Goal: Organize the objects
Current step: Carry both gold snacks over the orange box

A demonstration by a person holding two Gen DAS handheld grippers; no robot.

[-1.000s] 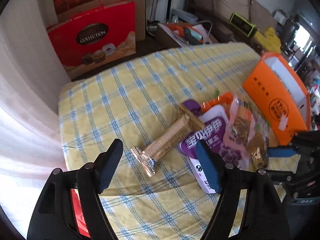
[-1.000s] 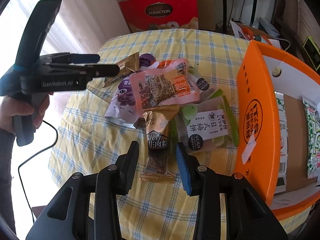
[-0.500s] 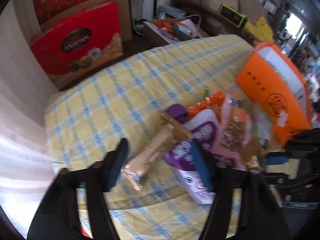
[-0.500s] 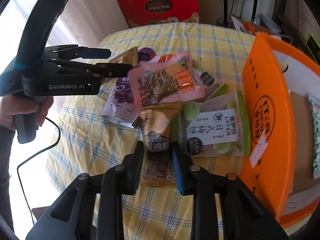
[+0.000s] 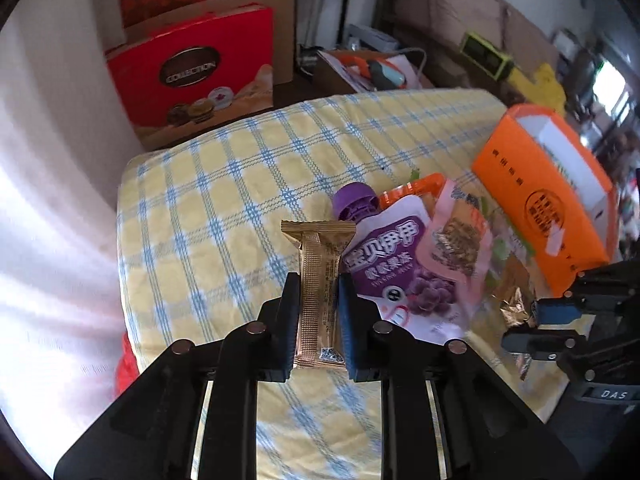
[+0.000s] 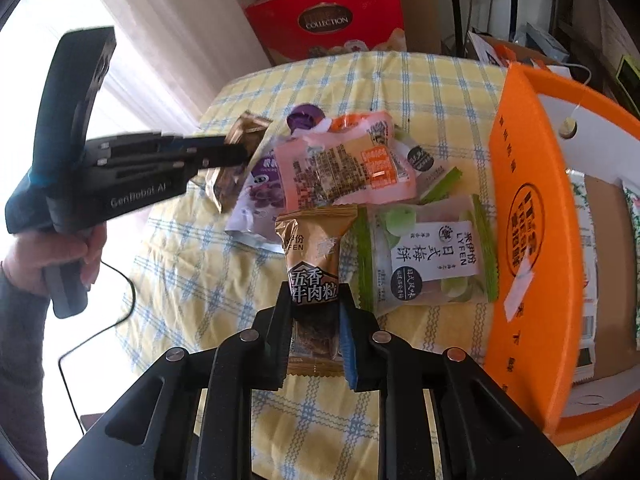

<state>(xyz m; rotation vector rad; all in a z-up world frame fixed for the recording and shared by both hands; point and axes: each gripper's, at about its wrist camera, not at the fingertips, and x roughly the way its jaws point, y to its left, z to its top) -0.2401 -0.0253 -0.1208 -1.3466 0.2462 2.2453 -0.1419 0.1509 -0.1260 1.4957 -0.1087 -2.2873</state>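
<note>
From the left wrist camera, the left gripper (image 5: 319, 309) pinches a long, ribbed gold foil snack bar (image 5: 320, 280) near its lower end, so most of the bar juts forward above the yellow and blue checked tablecloth (image 5: 224, 208). Just beside it lies a purple grape jelly pouch with a screw cap (image 5: 384, 264), and further right stands an open orange cardboard box (image 5: 536, 208). Gripped so low, the slick bar might pivot or slide out.

From the right wrist camera, the right gripper (image 6: 314, 330) is pressed onto a brown and gold beef snack packet (image 6: 314, 256), whose top touches a green-edged plum cake packet (image 6: 428, 256) and a pink snack pouch (image 6: 344, 168). Lifting could drag those neighbours along. With both grippers loaded and heading for the same box, they might collide.
</note>
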